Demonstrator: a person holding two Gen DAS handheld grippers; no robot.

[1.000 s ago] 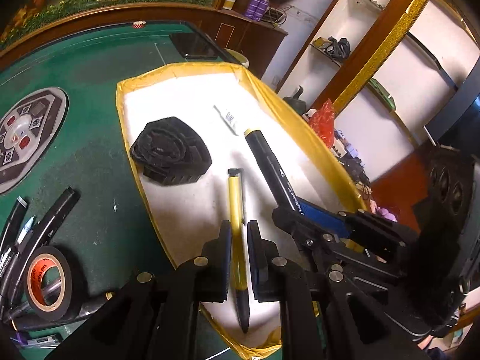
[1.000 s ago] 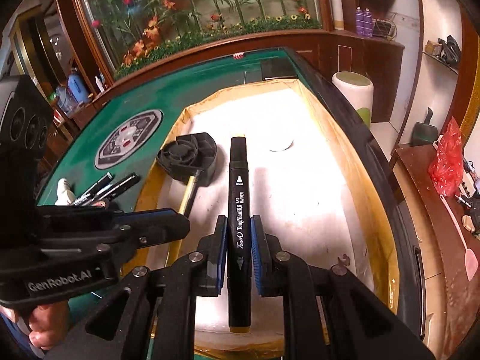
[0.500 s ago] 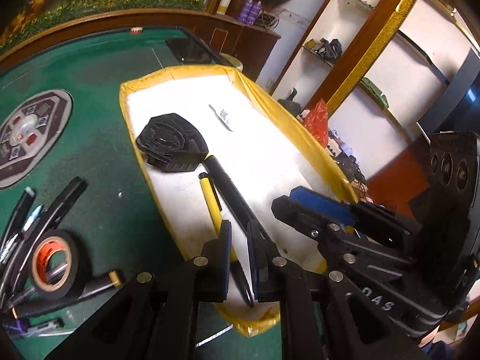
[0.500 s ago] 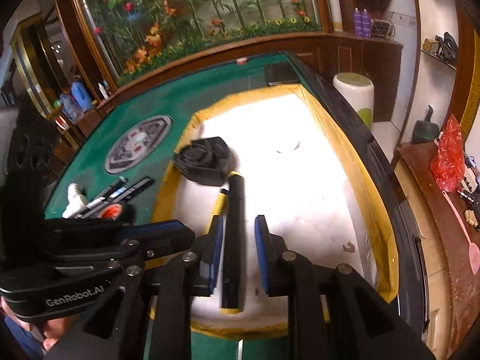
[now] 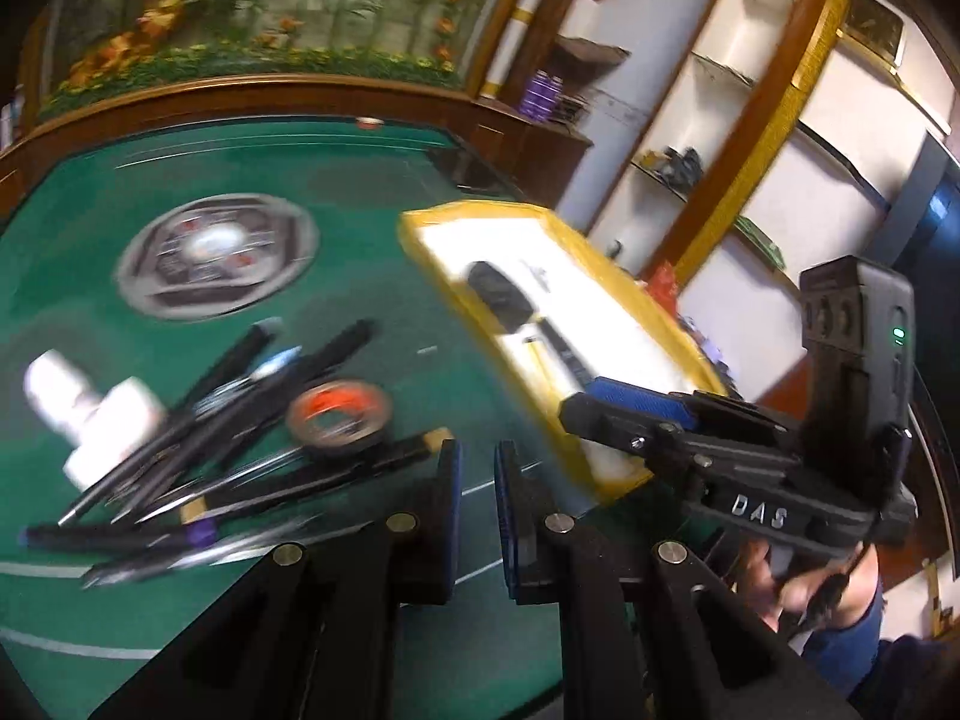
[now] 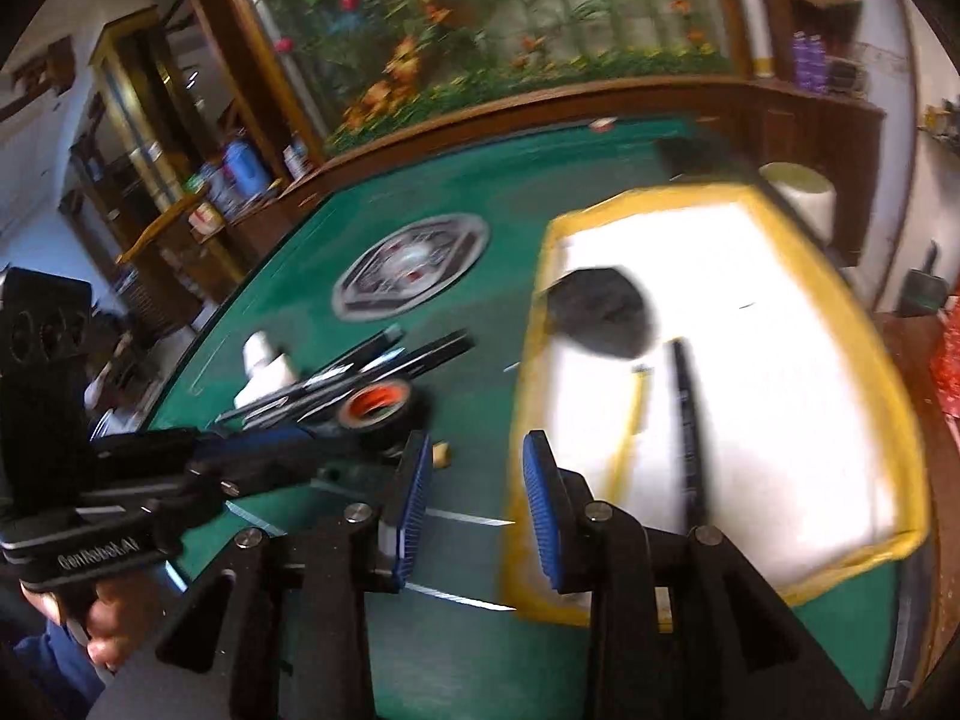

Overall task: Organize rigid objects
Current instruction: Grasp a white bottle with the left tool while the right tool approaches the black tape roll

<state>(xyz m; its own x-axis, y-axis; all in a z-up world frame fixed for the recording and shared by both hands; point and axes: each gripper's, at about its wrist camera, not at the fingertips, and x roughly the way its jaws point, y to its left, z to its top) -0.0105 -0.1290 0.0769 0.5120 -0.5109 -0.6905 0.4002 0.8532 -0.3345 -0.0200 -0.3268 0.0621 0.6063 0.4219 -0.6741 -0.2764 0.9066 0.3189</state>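
Observation:
My left gripper [image 5: 478, 462] is shut with nothing in it, over the green table near a pile of black pens and markers [image 5: 198, 420] and a roll of black tape [image 5: 339, 414]. The jaws of my right gripper [image 6: 477, 480] are opening and nothing is between them; it hangs over the table beside the near left corner of the yellow-rimmed tray [image 6: 528, 360]. On the tray's white floor lie a black marker [image 6: 687, 420], a yellow pen [image 6: 630, 420] and a black ribbed fan-like piece [image 6: 606, 312]. Both views are blurred by motion.
A white bottle [image 5: 90, 408] lies at the left end of the pen pile. A round grey emblem [image 5: 216, 258] marks the table's middle. A wooden rail edges the table at the back, and shelves stand to the right. A person's hand [image 6: 108, 630] holds the left gripper.
The right gripper let go of the black marker, which now lies in the tray beside the yellow pen, and its jaws widened. Both grippers swung left out of the tray toward the pen pile.

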